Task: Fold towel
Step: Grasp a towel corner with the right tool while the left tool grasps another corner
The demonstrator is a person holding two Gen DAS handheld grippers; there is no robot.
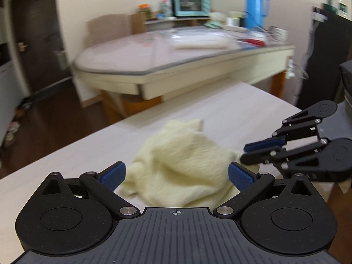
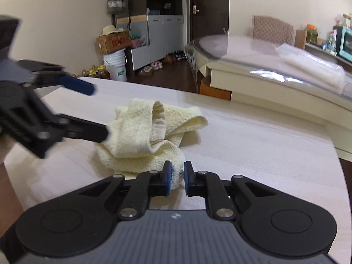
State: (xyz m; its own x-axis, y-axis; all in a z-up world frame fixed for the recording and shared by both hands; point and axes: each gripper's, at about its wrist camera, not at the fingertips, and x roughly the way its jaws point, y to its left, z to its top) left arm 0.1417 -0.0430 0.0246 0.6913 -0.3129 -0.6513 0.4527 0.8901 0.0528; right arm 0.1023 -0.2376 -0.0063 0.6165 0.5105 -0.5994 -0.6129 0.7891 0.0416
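A pale yellow towel (image 1: 180, 165) lies crumpled in a heap on the white table (image 1: 242, 114). My left gripper (image 1: 177, 175) is open, its blue pads either side of the towel's near edge. In the right wrist view the towel (image 2: 140, 132) is bunched with a fold standing up. My right gripper (image 2: 177, 176) is nearly closed, pinching a corner of the towel between its blue pads. The right gripper shows in the left wrist view (image 1: 246, 151) at the towel's right edge. The left gripper shows in the right wrist view (image 2: 99, 112), open, over the towel's left side.
A second long table (image 1: 176, 50) with a glass top stands beyond, holding a blue thermos (image 1: 255, 6), a teal toaster oven (image 1: 191, 3) and clutter. A dark cabinet (image 1: 325, 61) stands at the right. Dark wood floor lies past the table's far edge.
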